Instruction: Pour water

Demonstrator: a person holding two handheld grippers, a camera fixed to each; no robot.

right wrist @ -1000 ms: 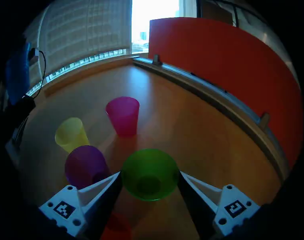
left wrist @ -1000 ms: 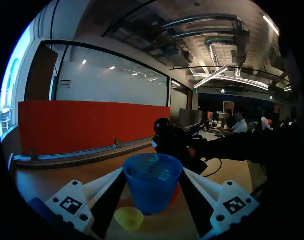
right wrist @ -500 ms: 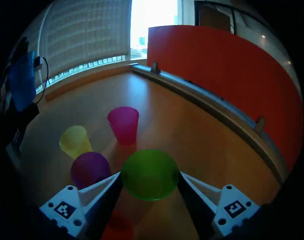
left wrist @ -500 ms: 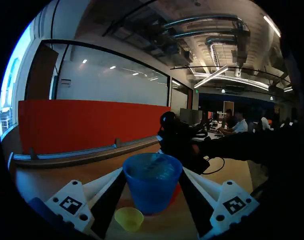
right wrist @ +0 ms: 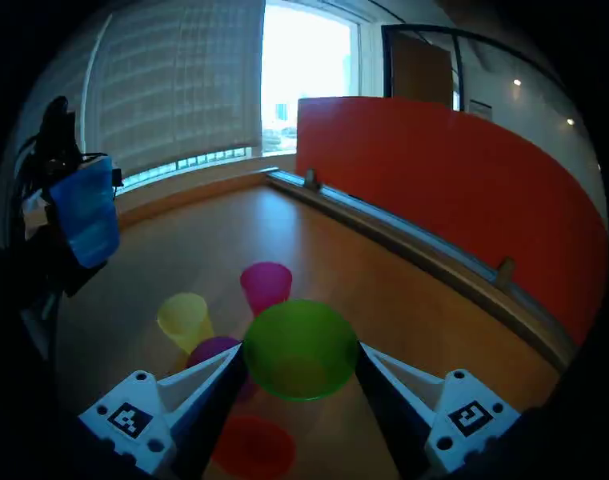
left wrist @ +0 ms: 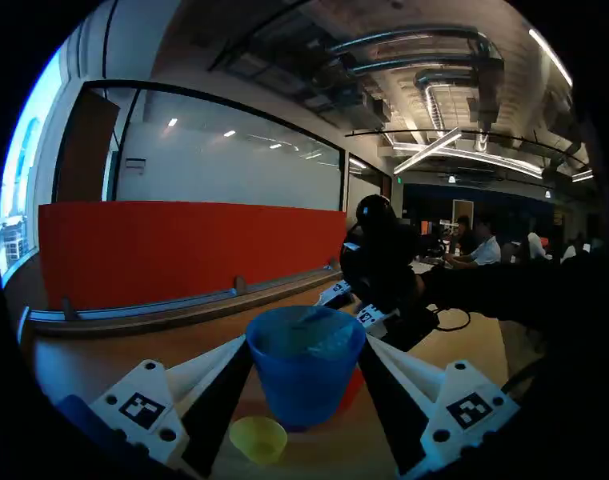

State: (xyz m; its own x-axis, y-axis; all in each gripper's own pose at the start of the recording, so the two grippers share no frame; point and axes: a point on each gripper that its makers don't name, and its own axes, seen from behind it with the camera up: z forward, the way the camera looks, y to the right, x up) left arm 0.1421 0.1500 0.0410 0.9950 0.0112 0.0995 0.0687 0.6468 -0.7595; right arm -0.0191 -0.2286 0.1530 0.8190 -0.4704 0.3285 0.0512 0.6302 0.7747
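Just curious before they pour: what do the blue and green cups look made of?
The blue tapered cup: probably translucent plastic, light glowing through its wall. The green tapered cup: likely the same, an orange tint showing through its bottom.

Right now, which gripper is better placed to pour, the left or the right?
Left, probably: the left gripper grips the blue cup, which appears to hold water, while the right gripper holds the green cup, seemingly empty.
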